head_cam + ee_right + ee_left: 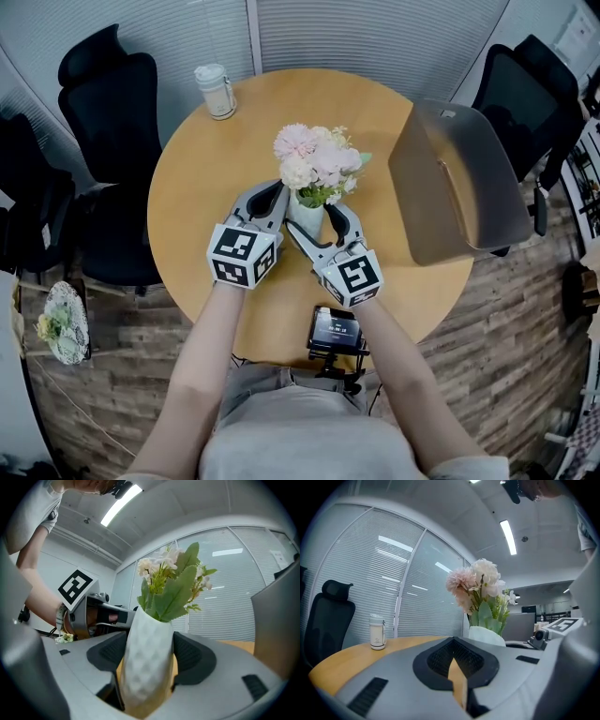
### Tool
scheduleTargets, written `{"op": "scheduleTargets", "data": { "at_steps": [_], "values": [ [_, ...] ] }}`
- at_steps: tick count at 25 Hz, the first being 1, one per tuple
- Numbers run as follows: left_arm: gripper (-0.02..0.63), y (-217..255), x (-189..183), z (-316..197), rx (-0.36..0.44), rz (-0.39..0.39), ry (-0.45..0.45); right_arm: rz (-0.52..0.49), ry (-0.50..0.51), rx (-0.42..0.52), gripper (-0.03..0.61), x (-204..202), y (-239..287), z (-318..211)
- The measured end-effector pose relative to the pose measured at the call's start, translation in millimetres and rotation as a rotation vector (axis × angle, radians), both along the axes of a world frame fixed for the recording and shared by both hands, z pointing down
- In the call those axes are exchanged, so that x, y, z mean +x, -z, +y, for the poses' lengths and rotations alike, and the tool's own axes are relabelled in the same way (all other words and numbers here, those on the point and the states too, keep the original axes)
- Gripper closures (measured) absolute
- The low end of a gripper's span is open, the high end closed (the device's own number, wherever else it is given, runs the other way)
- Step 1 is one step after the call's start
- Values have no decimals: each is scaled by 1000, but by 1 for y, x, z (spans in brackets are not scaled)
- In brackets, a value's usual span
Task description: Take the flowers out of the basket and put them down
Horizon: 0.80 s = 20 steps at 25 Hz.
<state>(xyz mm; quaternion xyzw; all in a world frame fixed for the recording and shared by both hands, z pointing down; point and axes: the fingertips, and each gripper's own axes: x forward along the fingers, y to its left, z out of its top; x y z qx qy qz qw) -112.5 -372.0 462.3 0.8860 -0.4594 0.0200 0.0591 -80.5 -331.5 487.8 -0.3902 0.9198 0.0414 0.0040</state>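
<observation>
Right gripper (pixel 148 654) clasps the dimpled white vase (pixel 146 670) of pale pink flowers (pixel 317 157); left gripper (pixel 455 657) is closed, empty.

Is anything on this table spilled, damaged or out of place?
Nothing stands out. The vase of flowers is upright in the right tool, the bottle is upright, nothing is spilled. The gray basket sits near the table's right edge.

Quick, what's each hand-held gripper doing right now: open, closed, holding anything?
Left hand-held gripper: closed, holding nothing.
Right hand-held gripper: closed on the white vase of flowers.
</observation>
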Motion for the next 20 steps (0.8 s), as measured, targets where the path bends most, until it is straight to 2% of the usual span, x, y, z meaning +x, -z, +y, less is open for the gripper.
{"op": "scheduleTargets", "data": {
  "at_steps": [6,14,20],
  "values": [
    [611,-5,1,6,3,1,-8,22,6,7,250,1,-4,7],
    [611,-17,7,13,-16,-48,-23,78,22,0,250,3,-7,15],
    [611,-21,0,20,-16,-52,18,106,36,-11,250,2,-8,14]
  ]
}}
